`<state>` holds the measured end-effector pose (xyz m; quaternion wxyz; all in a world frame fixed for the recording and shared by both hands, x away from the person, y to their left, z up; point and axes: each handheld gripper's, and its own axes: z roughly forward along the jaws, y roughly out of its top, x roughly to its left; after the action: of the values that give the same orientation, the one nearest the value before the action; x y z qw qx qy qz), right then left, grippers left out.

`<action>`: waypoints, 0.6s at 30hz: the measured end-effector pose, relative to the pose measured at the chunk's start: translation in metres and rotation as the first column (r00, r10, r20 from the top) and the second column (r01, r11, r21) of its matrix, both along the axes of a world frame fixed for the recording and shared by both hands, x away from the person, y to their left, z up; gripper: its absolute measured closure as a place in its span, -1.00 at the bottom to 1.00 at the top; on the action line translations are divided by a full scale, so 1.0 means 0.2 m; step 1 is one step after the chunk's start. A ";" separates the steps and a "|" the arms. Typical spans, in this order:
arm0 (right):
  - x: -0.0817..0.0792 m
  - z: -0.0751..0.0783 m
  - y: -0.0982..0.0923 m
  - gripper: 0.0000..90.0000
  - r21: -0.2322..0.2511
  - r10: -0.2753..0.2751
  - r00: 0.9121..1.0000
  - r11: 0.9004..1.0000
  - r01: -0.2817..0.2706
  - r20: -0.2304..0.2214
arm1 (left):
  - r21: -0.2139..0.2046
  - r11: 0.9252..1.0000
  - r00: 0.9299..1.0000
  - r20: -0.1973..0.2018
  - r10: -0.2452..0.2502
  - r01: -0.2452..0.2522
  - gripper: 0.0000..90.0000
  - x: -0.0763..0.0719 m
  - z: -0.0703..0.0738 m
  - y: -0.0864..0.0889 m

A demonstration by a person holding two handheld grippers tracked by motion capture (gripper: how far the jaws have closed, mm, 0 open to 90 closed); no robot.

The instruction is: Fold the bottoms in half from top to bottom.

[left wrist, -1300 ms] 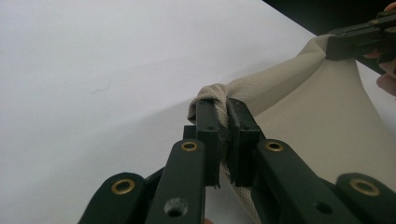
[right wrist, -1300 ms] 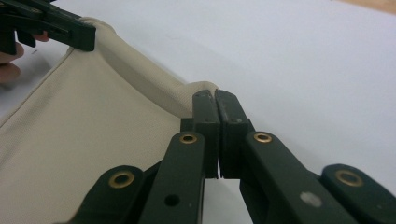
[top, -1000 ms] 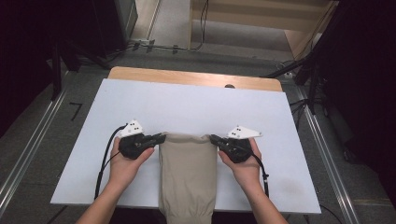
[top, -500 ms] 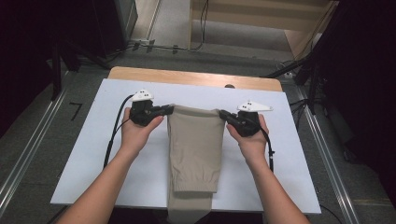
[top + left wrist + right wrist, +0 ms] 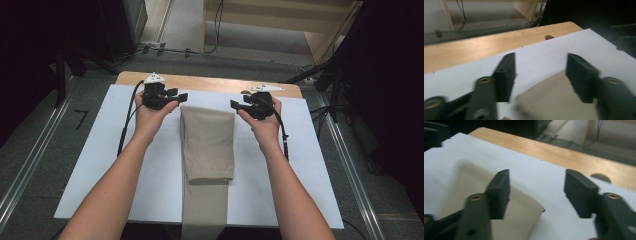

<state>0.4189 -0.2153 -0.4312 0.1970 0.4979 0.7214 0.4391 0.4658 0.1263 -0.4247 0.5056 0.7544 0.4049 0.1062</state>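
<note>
Beige folded trousers (image 5: 207, 142) lie lengthwise down the middle of the white board (image 5: 100, 150), their lower part hanging over the near edge. My left gripper (image 5: 181, 95) hovers just left of the cloth's far corner, and its jaws have just been opening, with nothing between them. My right gripper (image 5: 234, 105) hovers just right of the other far corner; its jaws have also just been opening and are empty. The cloth (image 5: 554, 100) lies below the left gripper (image 5: 540, 72). A corner of the cloth (image 5: 524, 212) lies below the right gripper (image 5: 536, 192).
The white board rests on a wooden table (image 5: 210, 85) whose far edge shows a strip of wood. A dark round hole (image 5: 600, 177) sits in the wood near the right gripper. Metal rails (image 5: 30, 165) flank the table; stands and cables (image 5: 320, 75) are behind it.
Both grippers carried the trousers' end away from the person, folding the cloth over itself, then let go. Both now stand open beside the far corners of the cloth.
</note>
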 end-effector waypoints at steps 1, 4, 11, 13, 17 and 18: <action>-0.01 -0.01 -0.01 -0.34 0.024 -0.019 0.999 1.000 0.020 -0.027 | -0.009 1.000 1.000 -0.007 -0.010 0.009 -0.30 -0.01 0.00 0.01; -0.08 -0.05 -0.03 -0.34 0.065 0.031 0.999 0.997 -0.029 -0.020 | 0.013 0.998 0.997 0.030 -0.068 0.067 -0.42 -0.11 0.00 0.02; -0.32 -0.17 -0.02 -0.37 0.072 0.095 0.995 0.993 -0.092 -0.037 | -0.037 0.988 0.989 0.015 -0.150 0.150 -0.45 -0.36 -0.08 0.04; -0.39 -0.18 0.00 -0.37 0.077 0.113 0.993 0.991 -0.110 -0.036 | -0.015 0.985 0.985 0.004 -0.173 0.173 -0.45 -0.43 -0.12 0.03; -0.52 -0.20 0.04 -0.37 0.061 0.154 0.988 0.987 -0.152 -0.031 | -0.012 0.976 0.976 -0.019 -0.217 0.217 -0.45 -0.59 -0.20 0.01; -0.56 -0.21 0.05 -0.37 0.061 0.161 0.986 0.985 -0.159 -0.030 | -0.010 0.974 0.973 -0.024 -0.228 0.228 -0.45 -0.63 -0.21 0.00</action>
<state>0.3076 -0.2061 -0.4733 0.1339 0.4513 0.7492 0.4659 0.3403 0.1261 -0.4676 0.5123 0.7952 0.3222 0.0367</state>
